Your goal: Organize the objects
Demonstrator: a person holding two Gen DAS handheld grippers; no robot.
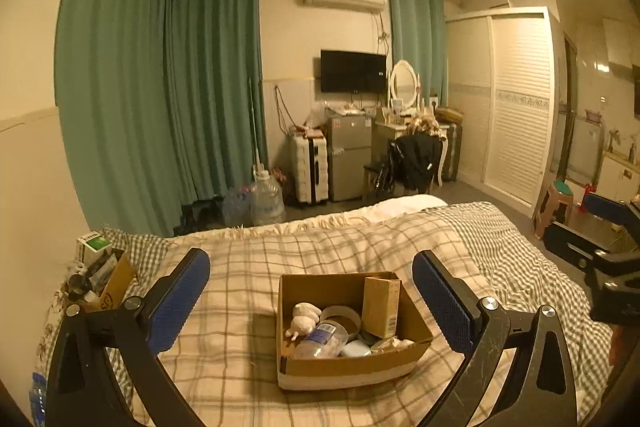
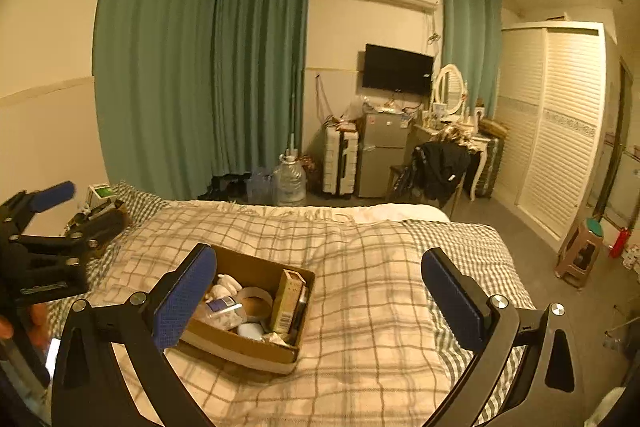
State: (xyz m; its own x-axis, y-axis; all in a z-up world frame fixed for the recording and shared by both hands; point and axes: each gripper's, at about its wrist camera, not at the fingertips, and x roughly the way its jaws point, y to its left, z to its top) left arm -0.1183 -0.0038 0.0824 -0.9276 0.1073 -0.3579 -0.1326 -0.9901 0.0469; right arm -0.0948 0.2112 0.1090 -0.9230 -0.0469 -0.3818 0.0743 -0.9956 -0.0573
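An open cardboard box [image 1: 344, 367] sits on the plaid bed in front of me; it also shows in the right wrist view [image 2: 240, 349]. Inside are a clear plastic bottle [image 1: 322, 339], a tape roll [image 1: 341, 317], a tall tan carton [image 1: 382, 306], a white garlic-like lump [image 1: 305, 317] and a pale blue case [image 1: 355, 349]. My left gripper [image 1: 312, 291] is open and empty, held above and straddling the box. My right gripper [image 2: 320, 287] is open and empty, to the right of the box over the blanket.
A second cardboard box [image 1: 116, 283] of small items and a green-and-white carton [image 1: 93, 243] sit at the bed's left edge by the wall. Beyond the bed are water jugs [image 1: 266, 201], a suitcase, a fridge, a chair and a wardrobe. A stool [image 2: 580, 251] stands at right.
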